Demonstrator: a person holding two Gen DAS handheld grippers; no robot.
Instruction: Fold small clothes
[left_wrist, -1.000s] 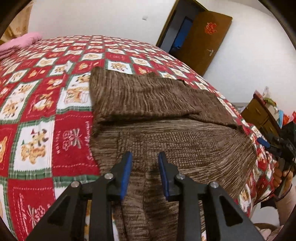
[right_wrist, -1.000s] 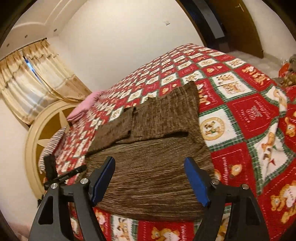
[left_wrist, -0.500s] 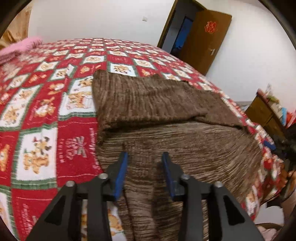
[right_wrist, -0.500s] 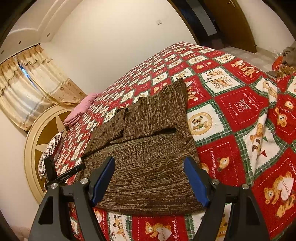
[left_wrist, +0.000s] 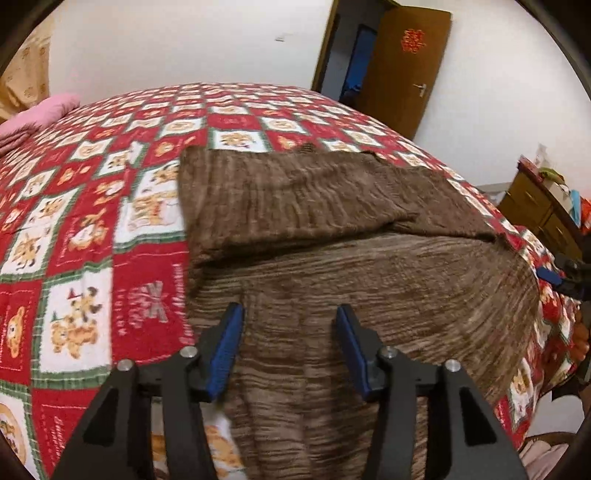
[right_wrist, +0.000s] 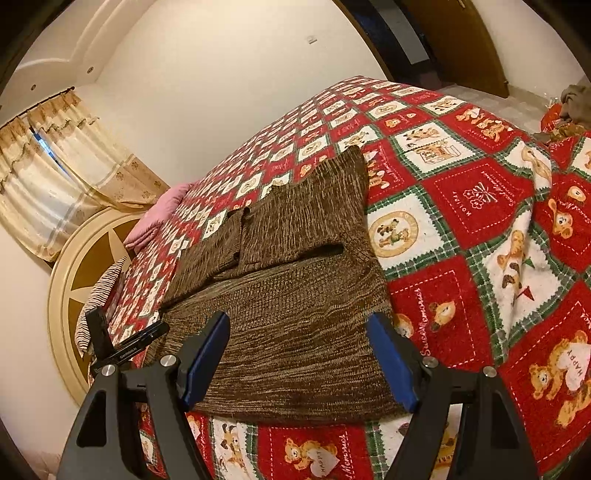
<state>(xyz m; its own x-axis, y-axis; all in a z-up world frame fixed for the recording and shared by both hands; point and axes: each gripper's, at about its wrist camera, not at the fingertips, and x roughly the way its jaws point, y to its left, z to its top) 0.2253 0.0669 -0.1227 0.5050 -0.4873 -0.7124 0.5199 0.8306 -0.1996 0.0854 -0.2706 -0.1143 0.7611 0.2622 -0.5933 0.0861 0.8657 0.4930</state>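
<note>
A brown knitted sweater (left_wrist: 332, 229) lies flat on the red and white patchwork bedspread (left_wrist: 92, 229), both sleeves folded in over its upper half. My left gripper (left_wrist: 290, 350) is open and empty, hovering over the sweater's lower part near its left edge. In the right wrist view the sweater (right_wrist: 295, 306) lies ahead, and my right gripper (right_wrist: 297, 363) is wide open and empty above its near hem. The left gripper (right_wrist: 125, 343) also shows at the left there, and the right gripper's blue fingertips (left_wrist: 550, 275) at the right edge of the left wrist view.
Pink bedding (left_wrist: 33, 118) lies at the far left of the bed. A round headboard (right_wrist: 74, 280) and curtains (right_wrist: 48, 177) stand beyond. A wooden door (left_wrist: 402, 70) is open at the back; a wooden dresser (left_wrist: 543, 210) stands at the right.
My left gripper has opened wider and drawn slightly back over the sweater. My right gripper has pulled back a little and stays wide open. The sweater has not moved.
</note>
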